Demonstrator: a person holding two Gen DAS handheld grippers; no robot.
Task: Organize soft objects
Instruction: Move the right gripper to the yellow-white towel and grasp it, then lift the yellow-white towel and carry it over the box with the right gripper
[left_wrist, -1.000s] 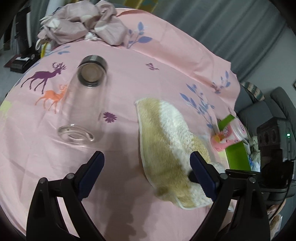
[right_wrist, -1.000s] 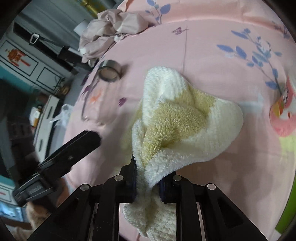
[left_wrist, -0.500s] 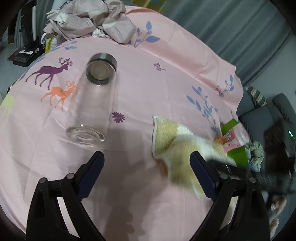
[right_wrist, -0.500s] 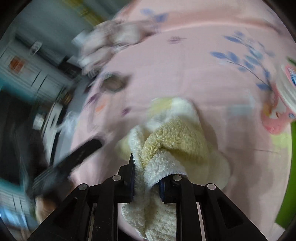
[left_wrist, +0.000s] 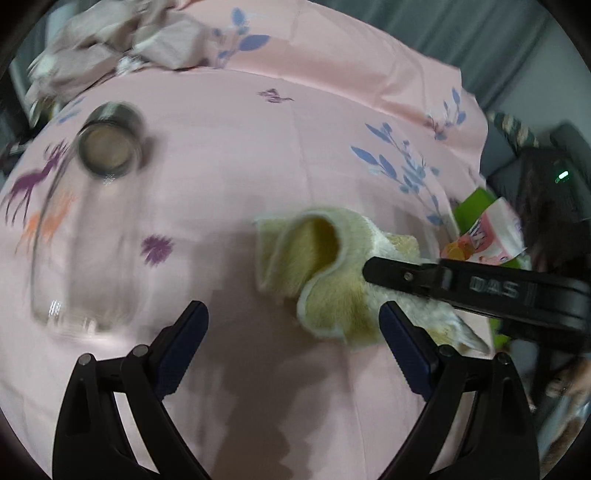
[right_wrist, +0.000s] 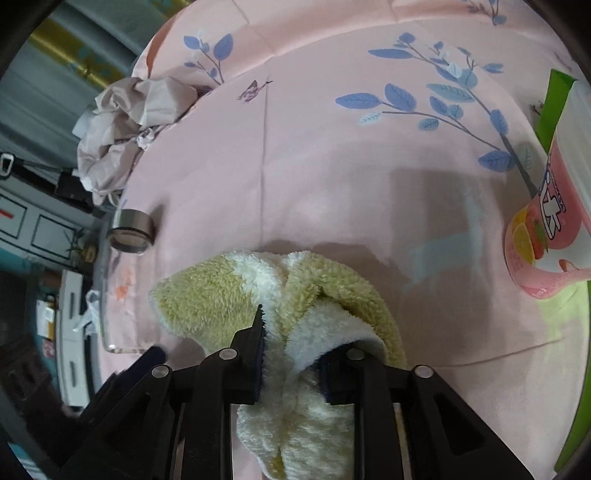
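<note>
The fluffy yellow-and-white towel (right_wrist: 280, 295) lies bunched on the pink-sheeted worktop (left_wrist: 295, 147), its near end gathered between the fingers of the right tool (right_wrist: 291, 350). Those jaws are opening, a narrow gap only, and the pile still fills the space between the pads, which appear to press on it. From the left wrist view the same towel (left_wrist: 325, 280) sits up and to the right of the left tool (left_wrist: 291, 332), whose jaws stand wide apart with nothing between them (only bare sheet below).

The relation that matters: the towel's long axis runs away from the right tool, roughly along its pointing line, folded over itself with a curled loop at the far end. The right tool (left_wrist: 406, 275) is on the cloth; the left is just beside its near edge, so a short shift rightward would probably bring it onto the free corner.

A clear glass bottle (left_wrist: 92, 221) lies on its side well to the left, apart from the towel.
</note>
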